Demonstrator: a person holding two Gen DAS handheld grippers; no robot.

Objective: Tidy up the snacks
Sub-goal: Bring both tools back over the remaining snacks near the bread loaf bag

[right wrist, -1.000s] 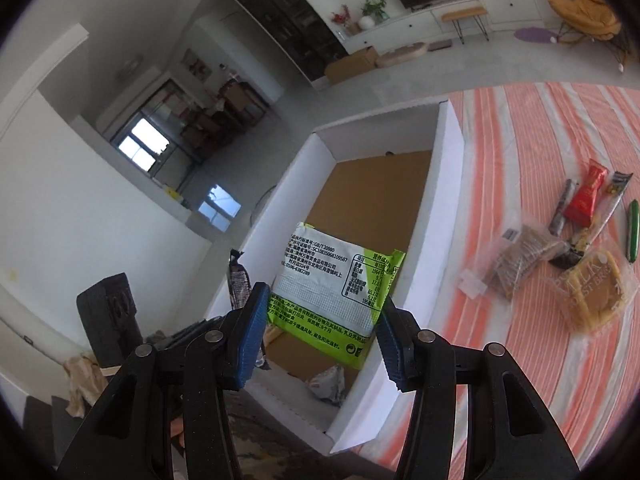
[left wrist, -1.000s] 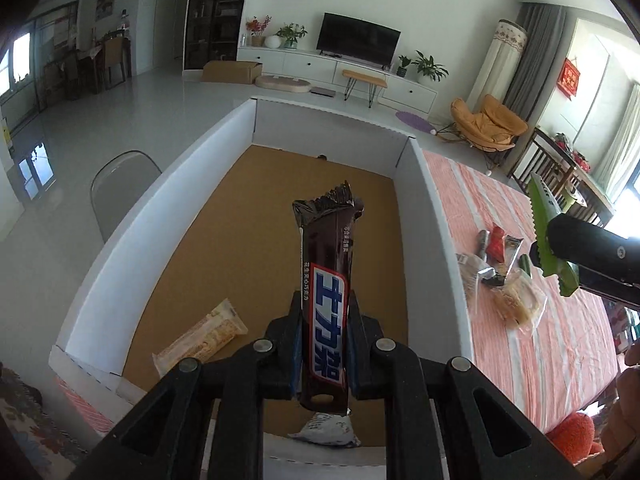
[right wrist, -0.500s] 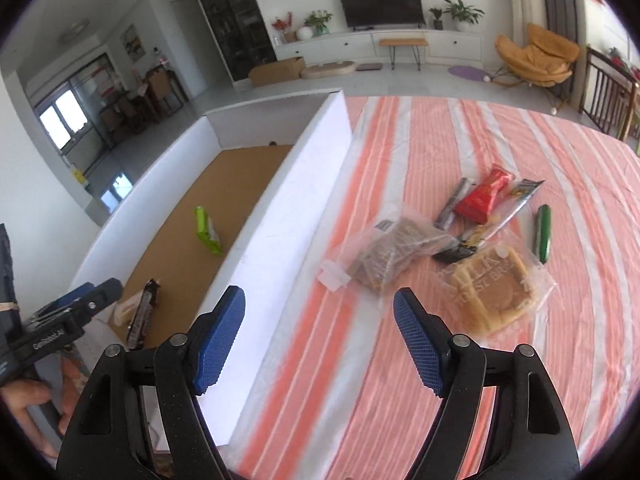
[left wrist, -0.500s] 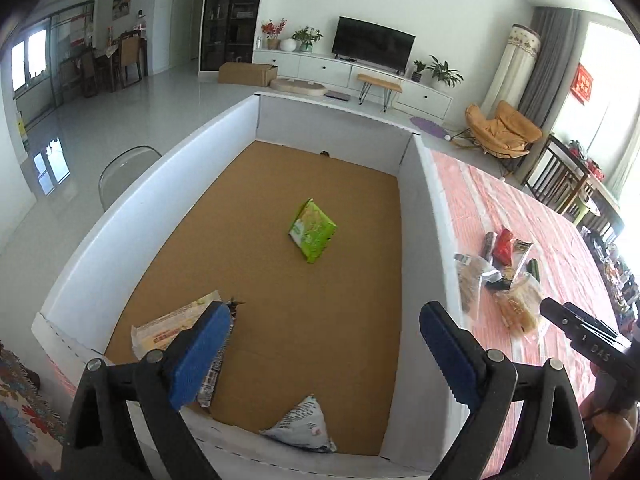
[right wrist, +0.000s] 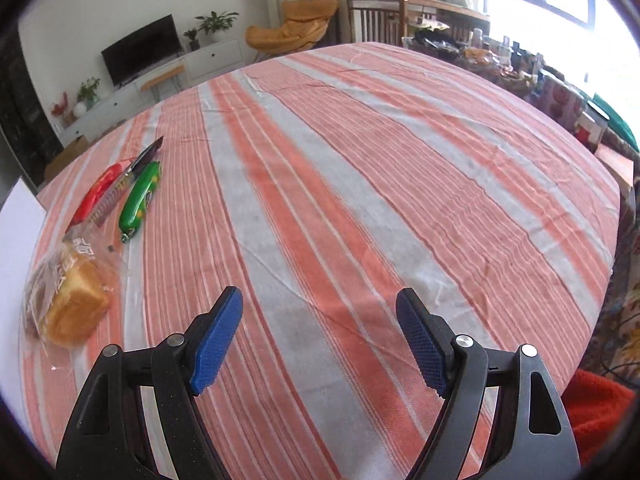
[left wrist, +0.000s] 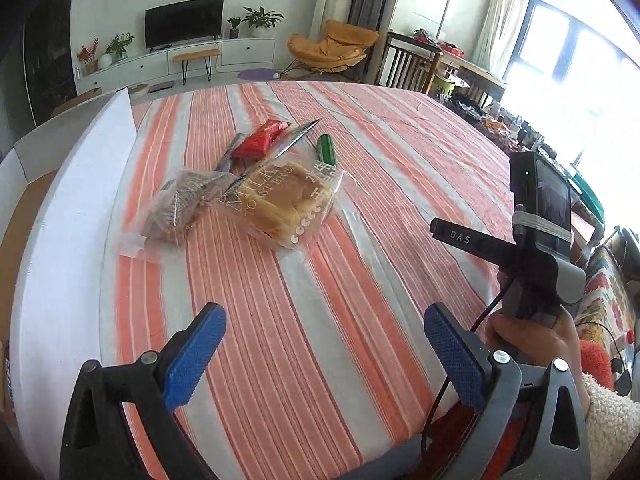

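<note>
A heap of snacks lies on the striped tablecloth (left wrist: 312, 320): a bagged milk toast loaf (left wrist: 280, 200), a clear bag of brown snacks (left wrist: 180, 208), a red packet (left wrist: 262, 140), a silver stick (left wrist: 298, 136) and a green sausage stick (left wrist: 327, 149). The white box wall (left wrist: 68, 216) stands left of them. My left gripper (left wrist: 324, 356) is open and empty, short of the heap. My right gripper (right wrist: 318, 340) is open and empty over bare cloth; the toast (right wrist: 72, 304), green stick (right wrist: 140, 196) and red packet (right wrist: 98, 194) lie to its left. The right gripper's body (left wrist: 536, 240) shows at right.
The box's brown floor (left wrist: 16, 232) shows at the far left. The table's right edge (right wrist: 616, 216) drops off toward clutter and a colourful cloth. A living room with a TV and an orange chair lies beyond.
Both grippers let go of their snacks, the chocolate bar and the green packet, into the box, opened, and swung right, away from the box to the tablecloth.
</note>
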